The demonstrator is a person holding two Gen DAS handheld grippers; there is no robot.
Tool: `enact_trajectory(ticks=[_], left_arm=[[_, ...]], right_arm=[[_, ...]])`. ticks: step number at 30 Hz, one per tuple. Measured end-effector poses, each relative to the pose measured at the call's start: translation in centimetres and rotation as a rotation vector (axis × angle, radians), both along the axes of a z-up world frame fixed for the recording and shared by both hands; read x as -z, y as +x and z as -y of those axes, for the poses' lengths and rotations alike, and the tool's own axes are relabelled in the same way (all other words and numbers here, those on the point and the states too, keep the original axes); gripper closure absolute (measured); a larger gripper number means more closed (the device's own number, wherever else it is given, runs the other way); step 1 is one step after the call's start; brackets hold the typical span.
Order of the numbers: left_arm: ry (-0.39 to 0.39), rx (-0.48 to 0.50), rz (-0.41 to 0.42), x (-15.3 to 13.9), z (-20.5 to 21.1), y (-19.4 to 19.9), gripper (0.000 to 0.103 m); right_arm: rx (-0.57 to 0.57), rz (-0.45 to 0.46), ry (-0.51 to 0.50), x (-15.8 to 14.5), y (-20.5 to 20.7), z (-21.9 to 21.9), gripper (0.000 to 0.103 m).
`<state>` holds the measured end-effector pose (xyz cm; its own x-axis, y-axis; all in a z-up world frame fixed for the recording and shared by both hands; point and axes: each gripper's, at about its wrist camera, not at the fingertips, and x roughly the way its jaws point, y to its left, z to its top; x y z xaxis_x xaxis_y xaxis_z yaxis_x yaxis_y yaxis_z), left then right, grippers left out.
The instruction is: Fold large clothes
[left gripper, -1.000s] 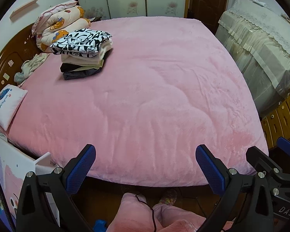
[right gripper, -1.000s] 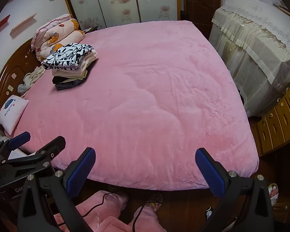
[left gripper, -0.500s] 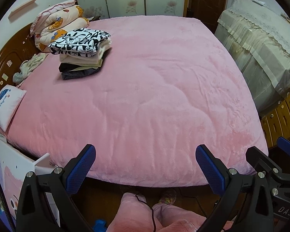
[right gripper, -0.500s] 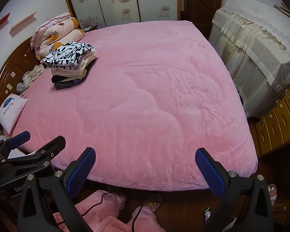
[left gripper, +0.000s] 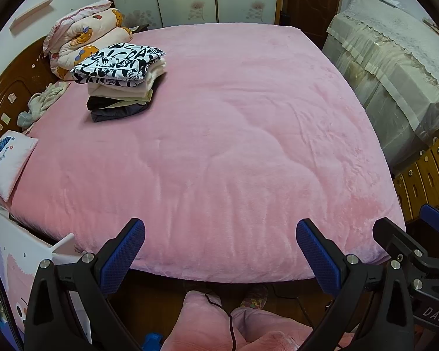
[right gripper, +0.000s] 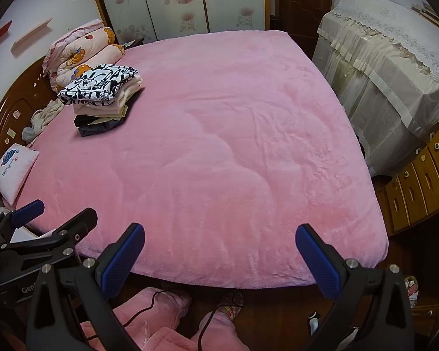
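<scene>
A stack of folded clothes (left gripper: 121, 80) sits at the far left of the pink bed (left gripper: 234, 134), topped by a black-and-white printed garment (left gripper: 117, 63); the stack also shows in the right wrist view (right gripper: 102, 99). My left gripper (left gripper: 219, 251) is open and empty, held above the bed's near edge. My right gripper (right gripper: 219, 254) is open and empty at the same edge, to the right of the left one. The left gripper's body (right gripper: 29, 248) shows in the right wrist view, and the right gripper's body (left gripper: 418, 257) in the left wrist view.
A rolled quilt (left gripper: 85, 41) and a wooden headboard (left gripper: 11, 87) lie at the left. A small white pillow (left gripper: 7, 161) and a crumpled cloth (left gripper: 41, 105) rest near it. A lace-covered piece of furniture (left gripper: 395, 58) and wooden drawers (left gripper: 424, 172) stand right. My pink-trousered legs (left gripper: 219, 321) are below.
Both views have shifted slightly, so the bed and clothes stack sit a little higher in frame. Both grippers stay open and empty.
</scene>
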<state>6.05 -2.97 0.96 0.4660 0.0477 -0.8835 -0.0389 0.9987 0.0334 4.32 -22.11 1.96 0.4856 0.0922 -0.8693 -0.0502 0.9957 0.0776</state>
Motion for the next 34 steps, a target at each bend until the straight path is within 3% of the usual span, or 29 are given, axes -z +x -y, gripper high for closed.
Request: enact_trajectory(ticks=[34], left_arm=[[0.019,0.014,0.034,-0.61,0.26,0.03,0.001]], right_arm=[[0.026,0.013,0.002,-0.41,0.25,0.27,0.0]])
